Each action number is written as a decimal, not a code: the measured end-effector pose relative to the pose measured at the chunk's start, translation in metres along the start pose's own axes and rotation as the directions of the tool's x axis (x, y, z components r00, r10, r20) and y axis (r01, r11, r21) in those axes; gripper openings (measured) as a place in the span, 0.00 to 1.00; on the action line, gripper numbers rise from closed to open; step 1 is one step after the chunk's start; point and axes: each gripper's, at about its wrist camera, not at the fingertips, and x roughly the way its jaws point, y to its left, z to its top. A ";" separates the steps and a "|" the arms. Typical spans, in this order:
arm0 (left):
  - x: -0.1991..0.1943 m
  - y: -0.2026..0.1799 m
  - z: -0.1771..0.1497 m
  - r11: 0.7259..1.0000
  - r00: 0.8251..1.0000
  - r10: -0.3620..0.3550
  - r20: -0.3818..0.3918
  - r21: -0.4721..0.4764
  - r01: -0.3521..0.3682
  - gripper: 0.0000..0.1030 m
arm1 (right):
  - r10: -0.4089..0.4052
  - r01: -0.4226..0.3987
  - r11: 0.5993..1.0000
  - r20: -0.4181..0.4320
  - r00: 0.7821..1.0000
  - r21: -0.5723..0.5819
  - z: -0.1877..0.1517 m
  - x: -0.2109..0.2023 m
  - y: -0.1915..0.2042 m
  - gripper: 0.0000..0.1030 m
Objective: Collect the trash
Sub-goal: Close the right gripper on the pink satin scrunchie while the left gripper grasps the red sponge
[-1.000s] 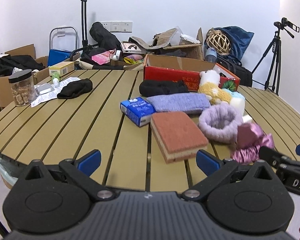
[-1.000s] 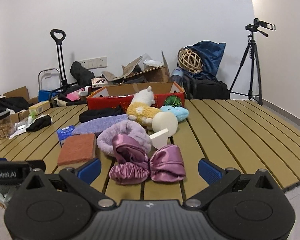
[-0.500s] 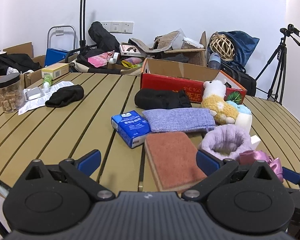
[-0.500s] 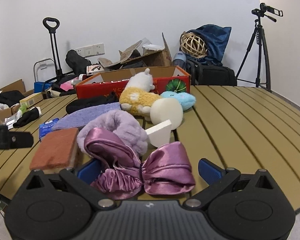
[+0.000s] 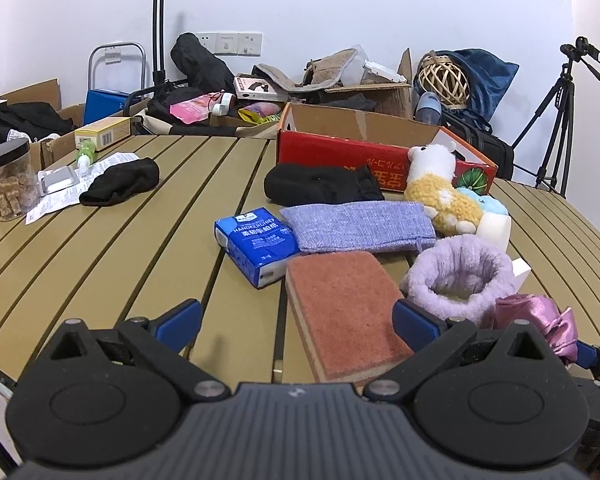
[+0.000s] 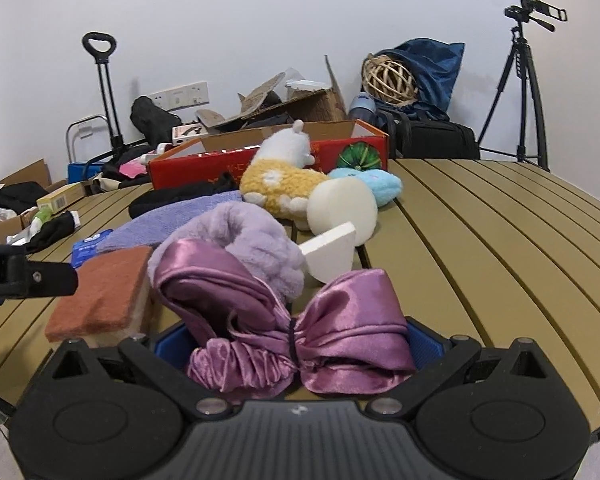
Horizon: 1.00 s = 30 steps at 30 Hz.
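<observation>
Left wrist cam first: the left gripper [image 5: 296,318] has pushed fwd and dropped lower vs a sec ago. Its blue fingers are spread wide w/ nothing between them, so it's not holding anything. The near end of the orange sponge [image 5: 346,312] now sits in the gap by the right-hand finger; can't tell if that finger touches it. Blue tissue pack [image 5: 256,244] lies just left of the sponge, purple knit cloth [image 5: 356,226] behind both, fluffy lilac scrunchie [image 5: 460,284] to the right. Red cardboard box [image 5: 340,152] at the back of the slatted table [image 5: 100,260] hasn't budged. Bottom right you can see the other tool sliding in under the satin bow.

Right wrist cam: biggest change is here. The right gripper [image 6: 296,344] has closed the distance fast, and the purple satin bow scrunchie [image 6: 296,320] now fills the space between its blue pads [image 6: 424,344]. A sec ago it was well ahead of them. Fingers look apart w/ the fabric bunched between; not clamped yet afaict. The bow rests on the table, touching the lilac scrunchie behind it, w/ a white foam wedge [image 6: 332,252] just beyond.

So imo the bow is the first pick, grab is set up but not done. Nothing's been collected yet.
</observation>
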 end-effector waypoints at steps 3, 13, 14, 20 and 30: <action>0.001 0.000 0.000 1.000 1.000 0.007 0.000 0.004 -0.007 1.00 | 0.007 -0.007 1.000 0.009 1.000 -0.001 -0.002 -0.002 0.000 0.90; 0.003 -0.001 -0.001 1.000 1.000 0.010 -0.002 0.007 -0.010 1.00 | 0.017 -0.018 1.000 0.052 0.998 0.005 -0.003 -0.013 -0.003 0.68; 0.003 -0.001 -0.001 1.000 1.000 0.008 -0.004 0.005 -0.008 1.00 | 0.016 -0.016 1.000 0.055 0.998 0.006 -0.003 -0.014 -0.003 0.67; 0.008 -0.009 -0.001 1.000 1.000 -0.004 -0.019 0.002 0.004 1.00 | 0.013 -0.014 1.000 0.079 0.997 0.018 -0.005 -0.020 -0.007 0.63; 0.017 -0.032 0.000 1.000 0.999 -0.014 -0.036 0.011 0.014 1.00 | -0.023 0.016 0.998 0.120 0.993 0.059 -0.003 -0.034 -0.030 0.62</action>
